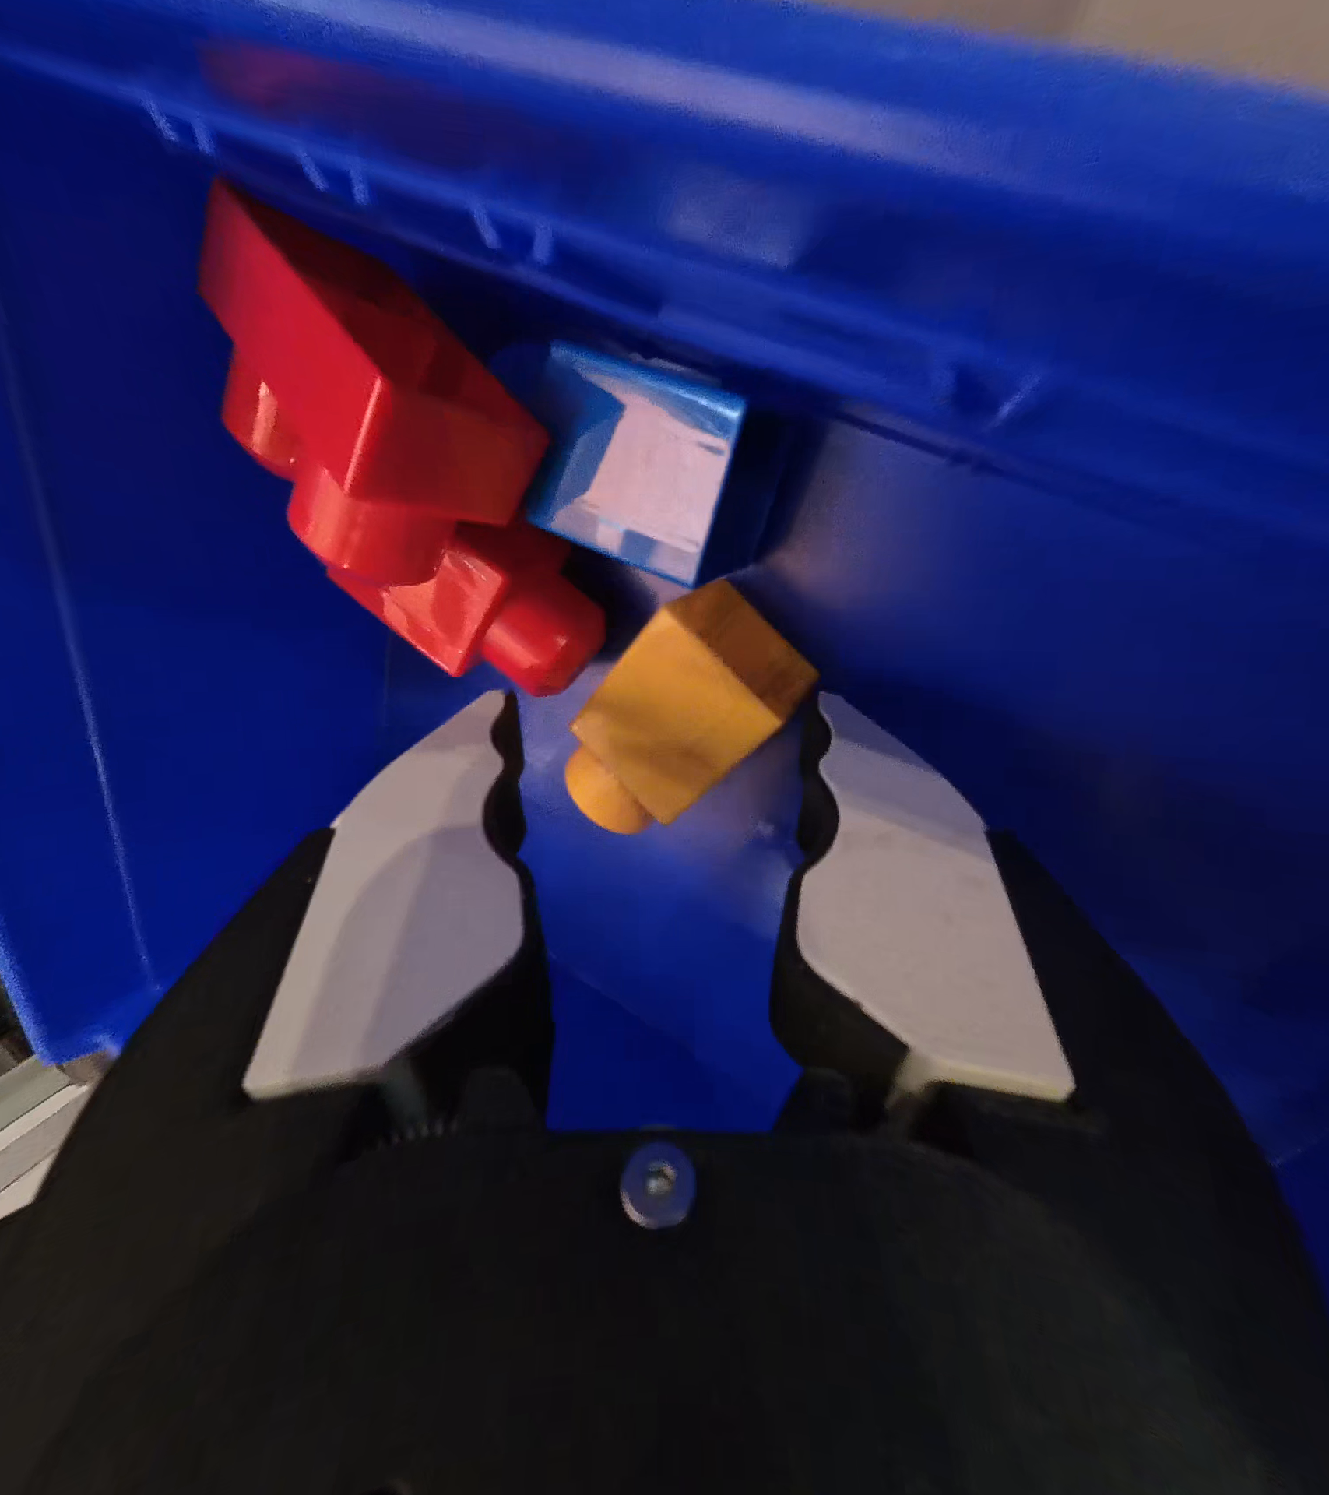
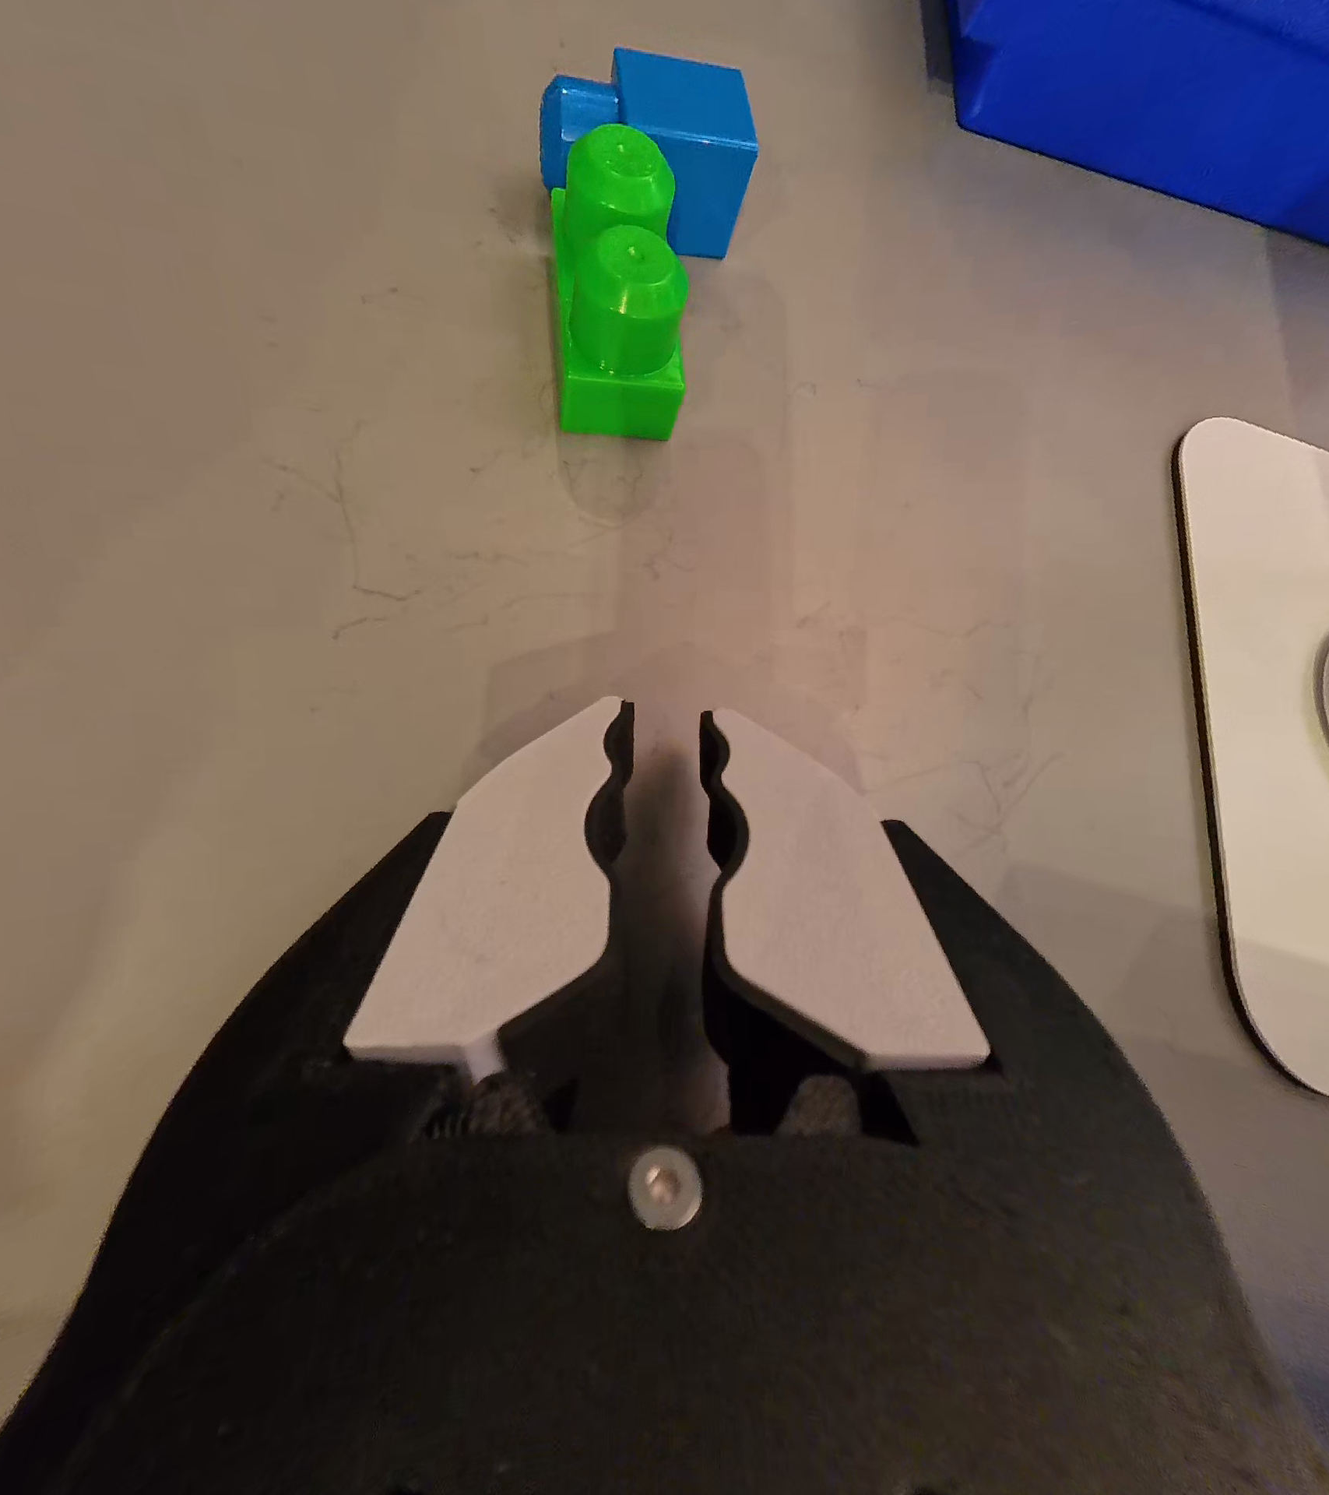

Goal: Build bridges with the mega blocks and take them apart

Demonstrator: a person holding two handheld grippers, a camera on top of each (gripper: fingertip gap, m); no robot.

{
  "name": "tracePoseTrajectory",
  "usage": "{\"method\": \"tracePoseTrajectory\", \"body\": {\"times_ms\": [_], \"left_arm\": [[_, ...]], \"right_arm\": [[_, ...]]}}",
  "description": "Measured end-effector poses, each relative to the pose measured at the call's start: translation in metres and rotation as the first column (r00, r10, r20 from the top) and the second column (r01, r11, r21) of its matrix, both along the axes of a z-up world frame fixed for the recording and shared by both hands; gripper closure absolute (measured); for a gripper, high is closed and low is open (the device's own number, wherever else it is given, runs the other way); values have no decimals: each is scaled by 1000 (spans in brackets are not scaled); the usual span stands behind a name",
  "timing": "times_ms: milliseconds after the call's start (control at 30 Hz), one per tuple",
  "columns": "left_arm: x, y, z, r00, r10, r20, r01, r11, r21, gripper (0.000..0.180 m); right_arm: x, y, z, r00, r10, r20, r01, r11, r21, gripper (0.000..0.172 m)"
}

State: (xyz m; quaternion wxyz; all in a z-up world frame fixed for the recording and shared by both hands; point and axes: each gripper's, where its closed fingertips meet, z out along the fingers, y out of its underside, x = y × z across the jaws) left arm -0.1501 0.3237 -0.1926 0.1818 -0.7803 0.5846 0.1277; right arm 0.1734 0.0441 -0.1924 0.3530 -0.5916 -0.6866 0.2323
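Bridge build: early stage, judging from layout. No span assembled anywhere in view.

On table (image 2: 240, 647): one green two-stud block (image 2: 619, 323) standing studs up, one blue block (image 2: 677, 154) lying on its side just behind it, touching or nearly so. Possibly two supports set out; not joined, nothing laid across.

In blue bin (image 1: 968, 243): stock remaining. Large red block (image 1: 353, 388) against far wall, small red block (image 1: 483, 623) under its lower end, light blue block (image 1: 645, 461) beside them, yellow single-stud block (image 1: 685, 712) nearest, lying tilted with stud pointing down-left.

Left gripper (image 1: 661, 712): inside bin, jaws spread wide around yellow block. Right fingertip (image 1: 831, 736) touching or just beside block's corner; left fingertip (image 1: 483, 728) clearly apart from it, bin floor visible between. Not a grasp yet (picture somewhat blurred, contact on right side uncertain).

Right gripper (image 2: 665, 720): over bare table, well short of green block, pointing toward it. Jaws released, narrow gap, nothing between pads.

Done: two blocks out of bin, placed together.
Left: pick yellow block, carry remaining pieces out, stack supports, lay a span, then full disassembly. Most of task outstanding.

White mat (image 2: 1292, 728) at right of table, unrelated to build as far as visible.
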Motion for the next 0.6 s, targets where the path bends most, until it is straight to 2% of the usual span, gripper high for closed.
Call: {"method": "tracePoseTrajectory", "body": {"times_ms": [67, 167, 233, 300, 333, 400, 433, 467, 500, 533, 600], "left_arm": [[2, -6, -3, 1000, 5, 12, -5, 999, -51, 128], [0, -15, -4, 1000, -2, -25, 0, 998, -69, 131], [-6, -33, -6, 997, 12, -76, -24, 988, -151, 139], [-6, -48, -8, 996, 7, -88, -25, 979, -202, 140], [-4, -50, -8, 997, -7, -78, -8, 981, -195, 138], [6, -55, -8, 1000, -22, -8, 19, 978, -207, 116], [6, -56, -8, 1000, -9, -4, 8, 975, -220, 113], [7, -57, -8, 1000, -13, -5, 12, 973, -230, 115], [8, -59, -9, 1000, -23, 0, 22, 969, -248, 125], [11, -63, -11, 999, -39, 12, 41, 963, -267, 143], [14, -62, -10, 999, -29, 24, 35, 964, -264, 144]], "right_arm": [[0, 0, 0, 1000, 2, -1, -2, 1000, 3, 156], [0, -1, 0, 1000, 4, 0, -4, 1000, 2, 157], [0, -1, 0, 1000, 5, 0, -5, 1000, 1, 157], [0, -1, 0, 1000, 7, 1, -7, 1000, -1, 157], [0, -1, 0, 1000, 7, 1, -7, 1000, -2, 157], [0, -1, 0, 1000, 8, 2, -8, 1000, -4, 157], [0, -1, -1, 1000, 8, 2, -8, 1000, -4, 157], [0, -1, -1, 1000, 8, 2, -8, 1000, -5, 157], [0, -1, -1, 1000, 8, 2, -7, 1000, -6, 157], [0, -1, -1, 1000, 8, 3, -8, 1000, -7, 157], [0, -1, -1, 1000, 8, 3, -8, 1000, -7, 157]]}}
